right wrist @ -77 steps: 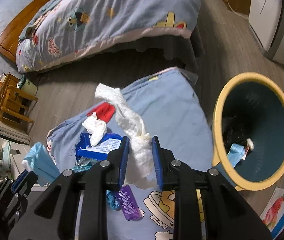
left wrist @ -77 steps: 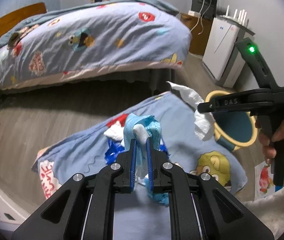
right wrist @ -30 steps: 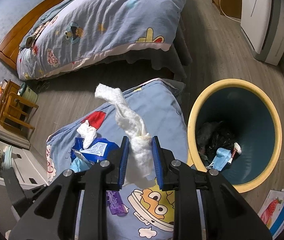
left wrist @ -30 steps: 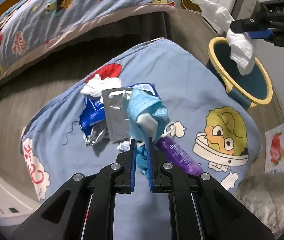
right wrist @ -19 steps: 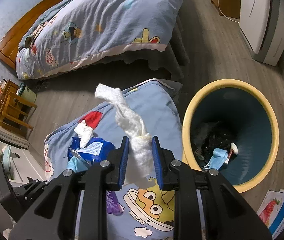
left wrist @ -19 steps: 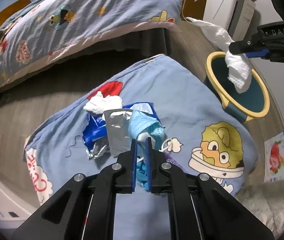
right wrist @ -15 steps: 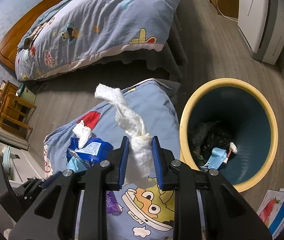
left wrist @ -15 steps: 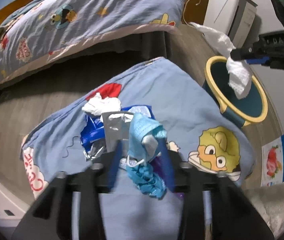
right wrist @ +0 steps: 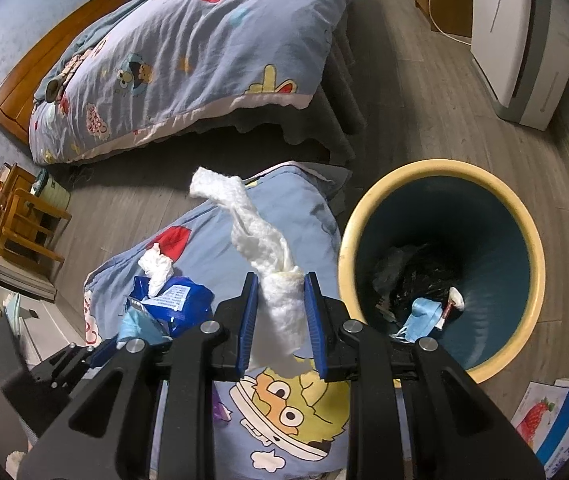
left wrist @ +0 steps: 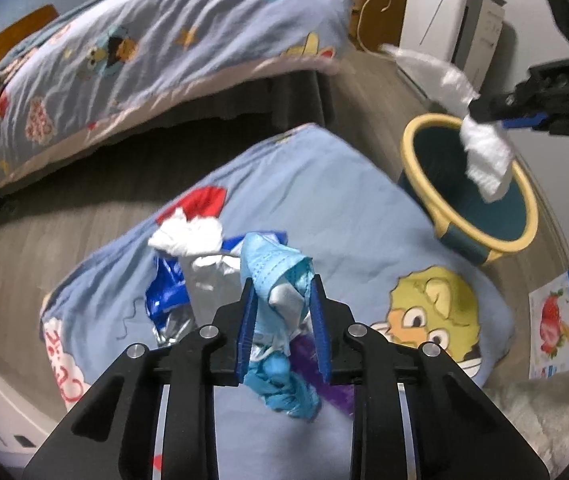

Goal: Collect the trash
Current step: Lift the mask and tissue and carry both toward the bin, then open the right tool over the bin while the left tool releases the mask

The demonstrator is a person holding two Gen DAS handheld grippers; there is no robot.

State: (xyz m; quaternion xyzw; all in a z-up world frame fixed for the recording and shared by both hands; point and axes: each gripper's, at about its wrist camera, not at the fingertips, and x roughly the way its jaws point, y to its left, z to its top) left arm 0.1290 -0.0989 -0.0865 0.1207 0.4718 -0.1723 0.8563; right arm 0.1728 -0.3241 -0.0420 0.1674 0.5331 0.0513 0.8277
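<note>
Cartoon bedspread (left wrist: 344, 200) – left gripper (left wrist: 282, 312) closing around crumpled blue mask (left wrist: 274, 276), right gripper (right wrist: 280, 312) clamping twisted white tissue (right wrist: 260, 248)

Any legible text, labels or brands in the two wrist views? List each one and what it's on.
None reads cleanly.
Too small: print on the white label of the blue packet.
Blurred: characters on the strawberry poster.
Blurred, partly cut off: red lettering on the blanket.

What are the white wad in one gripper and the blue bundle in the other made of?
White wad: probably tissue paper, matte, fluffy and creased. Blue bundle: looks like a disposable face mask of thin non-woven fabric, with pleats and a stitched edge.
</note>
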